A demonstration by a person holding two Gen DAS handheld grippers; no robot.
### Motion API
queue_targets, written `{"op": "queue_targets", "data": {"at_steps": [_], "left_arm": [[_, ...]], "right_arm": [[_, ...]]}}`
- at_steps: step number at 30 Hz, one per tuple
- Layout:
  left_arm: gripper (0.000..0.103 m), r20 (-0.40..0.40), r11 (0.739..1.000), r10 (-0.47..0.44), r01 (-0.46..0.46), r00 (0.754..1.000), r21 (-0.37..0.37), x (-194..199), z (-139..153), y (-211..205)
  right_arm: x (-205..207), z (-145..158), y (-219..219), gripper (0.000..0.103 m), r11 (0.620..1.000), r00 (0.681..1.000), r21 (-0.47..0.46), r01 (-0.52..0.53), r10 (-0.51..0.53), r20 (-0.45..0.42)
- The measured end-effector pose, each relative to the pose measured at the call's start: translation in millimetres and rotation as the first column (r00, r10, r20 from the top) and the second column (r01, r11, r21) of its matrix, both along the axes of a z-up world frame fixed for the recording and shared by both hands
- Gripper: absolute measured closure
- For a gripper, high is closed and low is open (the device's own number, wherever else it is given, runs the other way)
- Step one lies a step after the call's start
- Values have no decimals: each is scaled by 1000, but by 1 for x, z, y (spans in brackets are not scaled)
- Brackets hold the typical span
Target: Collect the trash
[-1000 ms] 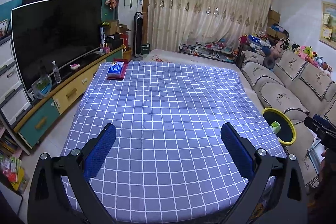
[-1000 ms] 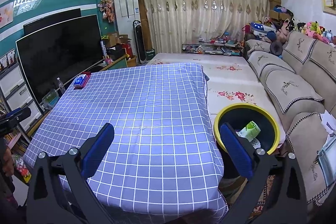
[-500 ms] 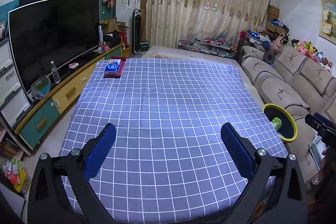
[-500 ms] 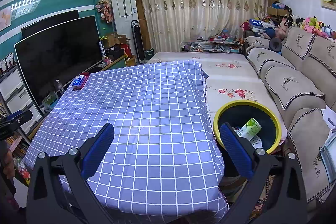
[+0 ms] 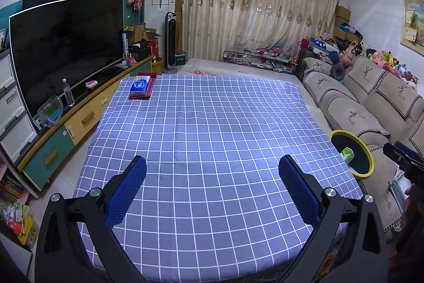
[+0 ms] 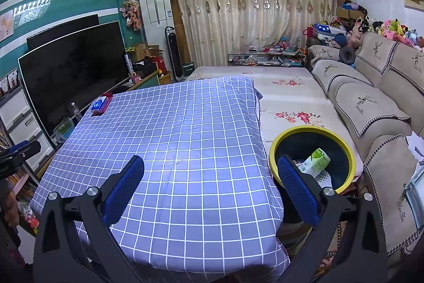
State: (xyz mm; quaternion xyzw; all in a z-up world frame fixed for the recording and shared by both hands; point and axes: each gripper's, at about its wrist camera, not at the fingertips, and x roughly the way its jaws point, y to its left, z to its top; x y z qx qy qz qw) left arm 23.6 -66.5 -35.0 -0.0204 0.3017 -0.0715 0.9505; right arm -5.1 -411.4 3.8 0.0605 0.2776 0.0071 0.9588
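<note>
A black bin with a yellow rim [image 6: 352, 158] stands on the floor to the right of the table; a green-and-white carton [image 6: 316, 162] and white scraps lie inside it. The same bin [image 5: 368, 158] shows at the right edge of the left wrist view. My left gripper [image 5: 212, 183] hangs open over the near part of the blue checked tablecloth [image 5: 212, 129], holding nothing. My right gripper [image 6: 210, 182] is open too, above the table's near right corner, its right finger [image 6: 294, 184] in front of the bin.
A blue tissue pack on a red tray [image 5: 140, 87] lies at the table's far left corner. A TV [image 5: 66, 44] on a low cabinet runs along the left. A beige sofa [image 6: 371, 108] lines the right, with a floral mat [image 6: 291, 108] between it and the table.
Both grippers have pulled back and risen slightly, so the table looks a little farther away. Both stay open and nothing has been picked up.
</note>
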Motion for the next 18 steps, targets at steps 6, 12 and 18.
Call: {"op": "queue_targets", "data": {"at_steps": [6, 12, 18], "left_arm": [[5, -1, 1000, 3, -3, 1000, 2, 0, 0, 0], [5, -1, 1000, 4, -4, 1000, 6, 1, -2, -1], [5, -6, 1000, 2, -2, 1000, 4, 3, -4, -1]], "right_arm": [[0, 0, 0, 7, 1000, 1000, 0, 0, 0, 0], [0, 0, 0, 7, 1000, 1000, 3, -1, 1, -1], [0, -2, -1, 7, 1000, 1000, 5, 0, 0, -1]]}}
